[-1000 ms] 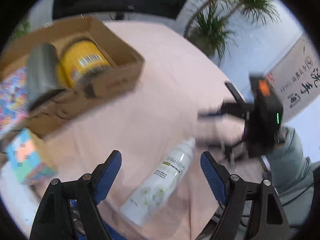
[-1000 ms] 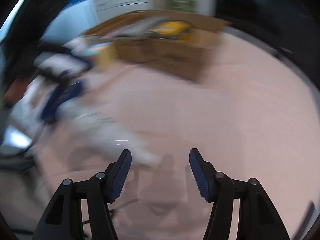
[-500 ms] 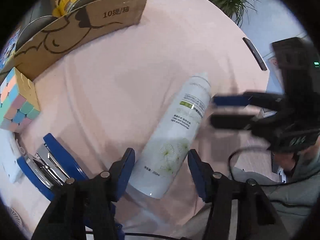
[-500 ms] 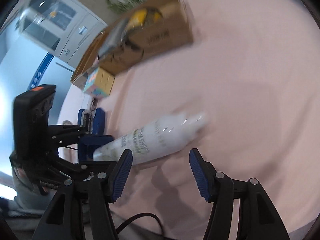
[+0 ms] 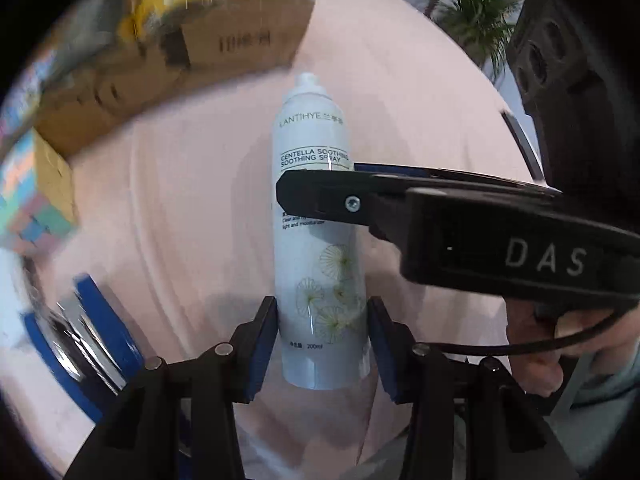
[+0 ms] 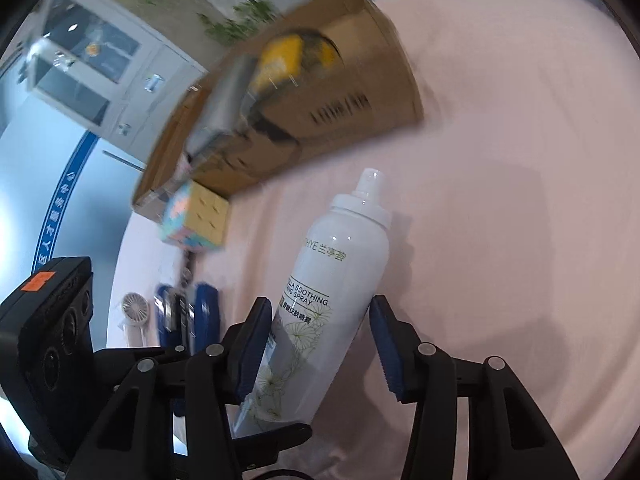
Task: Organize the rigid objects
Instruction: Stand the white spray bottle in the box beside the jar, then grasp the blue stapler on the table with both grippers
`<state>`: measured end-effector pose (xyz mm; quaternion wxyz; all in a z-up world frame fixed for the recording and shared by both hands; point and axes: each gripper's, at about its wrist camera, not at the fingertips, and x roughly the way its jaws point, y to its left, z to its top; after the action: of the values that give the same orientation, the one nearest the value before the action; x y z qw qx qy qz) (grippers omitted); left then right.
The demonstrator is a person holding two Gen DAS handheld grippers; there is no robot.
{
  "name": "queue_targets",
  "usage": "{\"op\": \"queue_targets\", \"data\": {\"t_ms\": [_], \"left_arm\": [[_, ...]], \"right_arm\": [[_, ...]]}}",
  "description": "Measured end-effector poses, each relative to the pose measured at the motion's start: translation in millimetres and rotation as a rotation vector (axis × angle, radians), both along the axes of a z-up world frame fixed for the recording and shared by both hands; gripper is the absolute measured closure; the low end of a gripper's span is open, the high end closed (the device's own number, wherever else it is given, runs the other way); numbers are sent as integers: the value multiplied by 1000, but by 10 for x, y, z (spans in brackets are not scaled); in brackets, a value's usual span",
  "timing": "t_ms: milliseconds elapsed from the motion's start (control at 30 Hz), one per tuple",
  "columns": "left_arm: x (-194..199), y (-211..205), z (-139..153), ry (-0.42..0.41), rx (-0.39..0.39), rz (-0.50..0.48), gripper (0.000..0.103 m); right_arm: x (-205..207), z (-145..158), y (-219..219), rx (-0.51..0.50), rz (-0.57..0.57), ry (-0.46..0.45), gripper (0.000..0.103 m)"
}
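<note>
Between both claws, lying on the pink tablecloth: white spray bottle, likely light, stiff, smooth, prone to rolling; best taken mid-barrel. Left gripper closing about its base, pads just touching. Right gripper closing, bottle between, right pad apart. Beyond: cardboard box, puzzle cube.
</note>
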<state>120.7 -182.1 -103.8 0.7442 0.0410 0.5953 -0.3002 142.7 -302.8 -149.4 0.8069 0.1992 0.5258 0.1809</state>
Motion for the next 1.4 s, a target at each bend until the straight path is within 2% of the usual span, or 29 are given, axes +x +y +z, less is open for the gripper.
{"op": "queue_targets", "data": {"t_ms": [133,233,267,333,400,467,500,567,600,733,867,933,967,1000,1033,1067,1100,1167,1233,1333,1400], "left_arm": [[285,-15,417,-121,-38,48,59],[696,-10,767,-205,-83,95,59],[880,-13,850,-224,-102,119,59],[1250,-34,893,-198,-132,161,59],[1688,-88,846,-130,-178,205,59],[1960,-140,702,-53,-191,237,59],[2020,-133,556,-35,-187,241,59],[2102,-141,444,31,-232,264,58],[2111,-136,435,40,-253,270,56],[2037,-115,465,52,-227,262,56],[1836,24,631,41,-244,259,55],[1645,262,813,-38,-247,277,55],[1469,425,922,-81,-244,285,55],[1328,535,1012,-124,-233,295,50],[1162,680,1113,-172,-217,311,47],[979,861,1221,-227,-199,331,37],[909,1041,1323,-281,-187,349,25],[602,1413,1498,-384,-159,390,22],[420,1710,1564,-436,-94,436,22],[162,2080,1557,-413,9,484,22],[3,2164,1426,-366,31,464,22]], "right_arm": [[312,576,-72,4,22,-138,59],[658,997,-105,-8,56,-244,61],[842,1141,-95,-33,85,-289,61],[1279,1267,-100,-61,124,-292,61],[1615,1267,-117,-82,142,-267,61],[1957,1177,-139,-106,169,-211,62],[2078,1116,-144,-108,179,-183,62],[2266,984,-194,-123,188,-130,61],[2315,929,-216,-123,190,-113,61],[2396,700,-273,-151,173,-65,62],[2282,540,-118,-208,166,-55,62],[2172,624,-123,-239,128,-95,49],[2048,729,-133,-252,108,-140,33],[1899,841,-133,-258,98,-187,17],[1722,966,-140,-269,90,-241,11],[1511,1074,-141,-294,76,-294,3],[1322,1141,-133,-313,64,-332,0],[883,1184,-86,-300,67,-384,1],[504,1103,31,-281,114,-353,1],[-34,867,381,-179,208,-261,1],[-398,694,768,-123,295,-223,6]]}}
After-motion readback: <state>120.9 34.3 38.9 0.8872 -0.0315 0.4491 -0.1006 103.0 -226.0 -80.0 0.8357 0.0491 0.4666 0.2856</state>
